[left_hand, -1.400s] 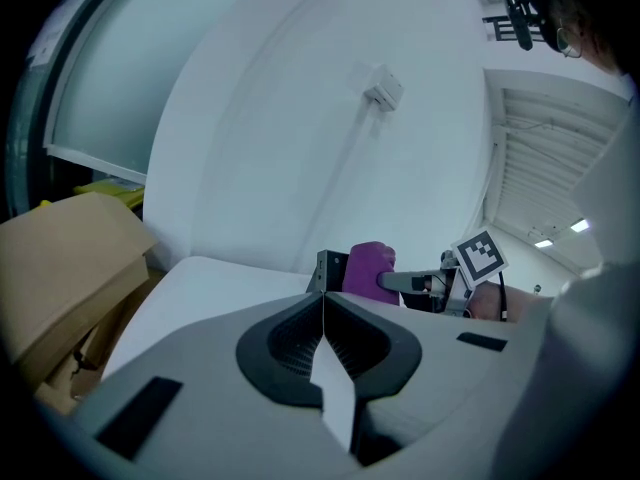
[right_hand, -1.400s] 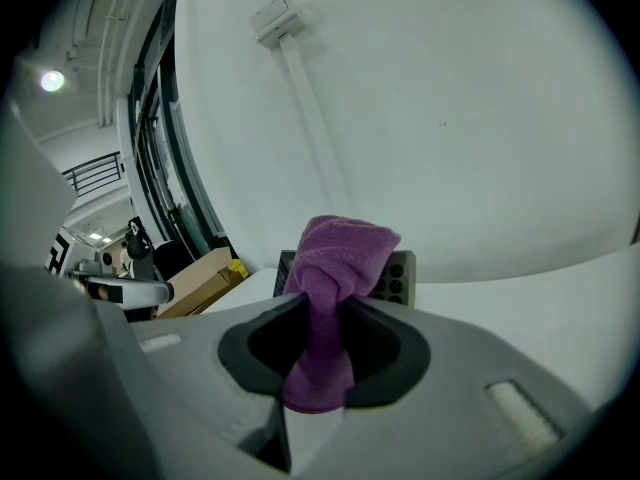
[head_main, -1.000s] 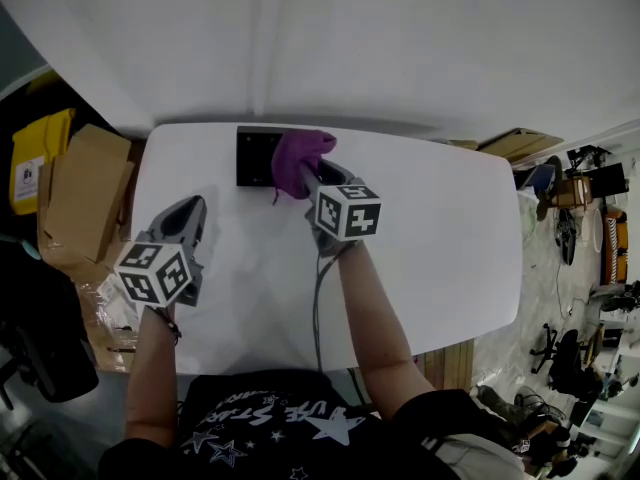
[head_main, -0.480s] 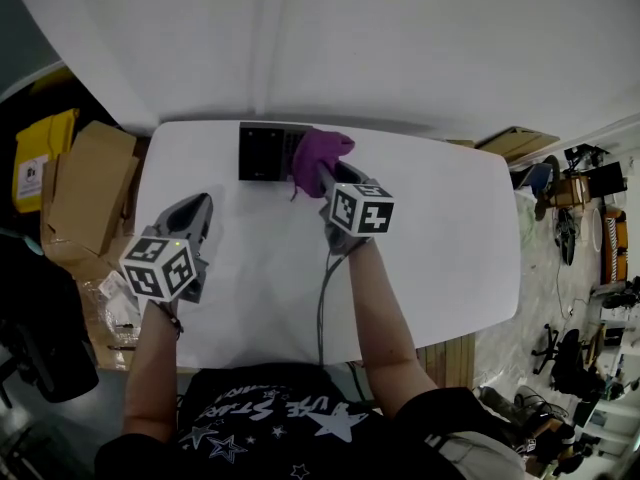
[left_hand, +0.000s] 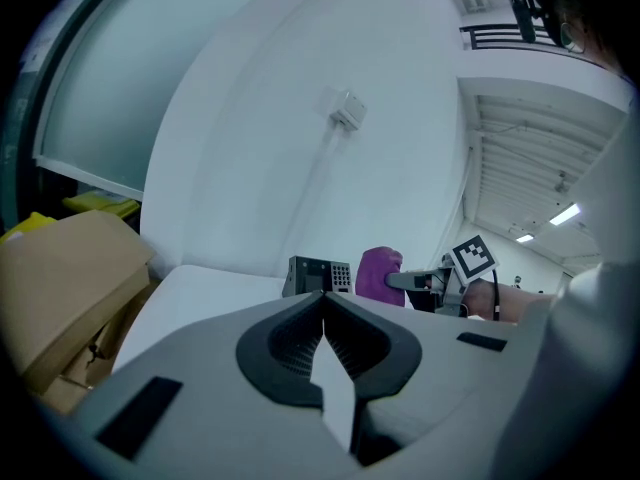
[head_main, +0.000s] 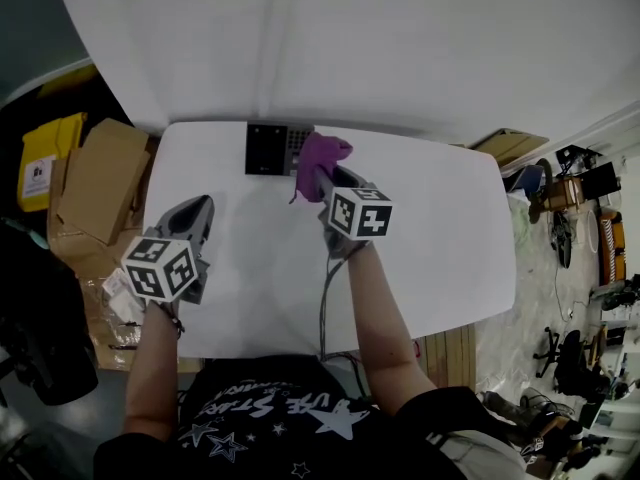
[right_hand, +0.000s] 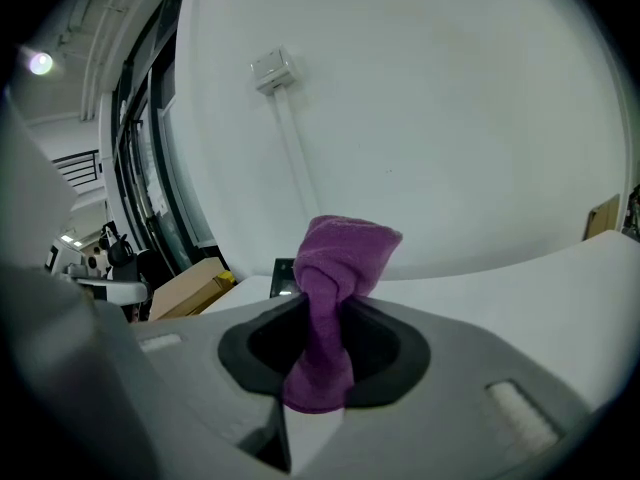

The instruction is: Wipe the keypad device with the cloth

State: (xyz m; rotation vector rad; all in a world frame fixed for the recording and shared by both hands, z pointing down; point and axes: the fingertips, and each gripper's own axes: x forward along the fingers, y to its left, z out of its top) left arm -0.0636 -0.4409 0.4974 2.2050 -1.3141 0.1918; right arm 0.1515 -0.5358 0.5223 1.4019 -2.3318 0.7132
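The black keypad device [head_main: 277, 149] sits at the far edge of the white table [head_main: 440, 228], close to the white wall, with its grid of buttons on its right end. Just beside that end we see the purple cloth [head_main: 322, 155], bunched into a knot-like wad. From the head view it appears to meet the device's right edge, though we cannot say for certain that the two are touching. The right gripper [head_main: 318, 176] has its jaws clenched on the cloth. In the right gripper view the fabric runs down between the two dark pads, and its twisted upper end stands up past the fingertips. Behind the wad, a corner of the device shows low against the wall. The right gripper's marker cube [head_main: 358, 214] faces up, and a dark cable [head_main: 324, 298] trails back from it across the table toward the person. The left gripper [head_main: 197, 206] is held over the table's left part, well apart from the device. Its jaws are pressed together with nothing between them, and its own marker cube [head_main: 158, 268] is nearest us. From that gripper's view the device and the purple wad stand side by side at the table's far end. Cardboard boxes [head_main: 100, 178] sit off the table's left side.
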